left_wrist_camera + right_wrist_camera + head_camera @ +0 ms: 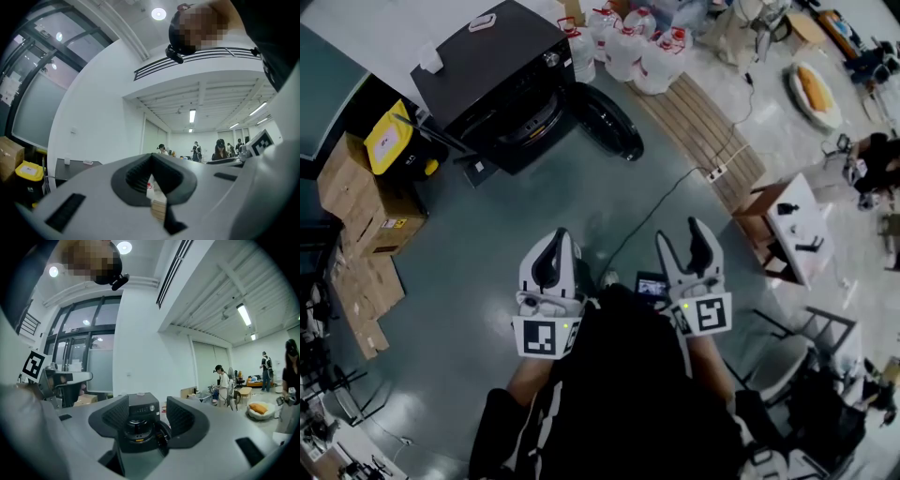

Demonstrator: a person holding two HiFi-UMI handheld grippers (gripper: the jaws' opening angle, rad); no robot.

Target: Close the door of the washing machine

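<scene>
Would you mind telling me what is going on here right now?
A person holds a gripper in each hand and stands back from a black washing machine. Its round door hangs open. The left gripper is shut and the right gripper is open. Both are empty and well short of the door.

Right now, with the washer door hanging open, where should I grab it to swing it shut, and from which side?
Take the door by its free rim, the end farthest from the washing machine. It stands swung out to the right of the drum opening, so come from the right with the open right gripper, probably.
</scene>
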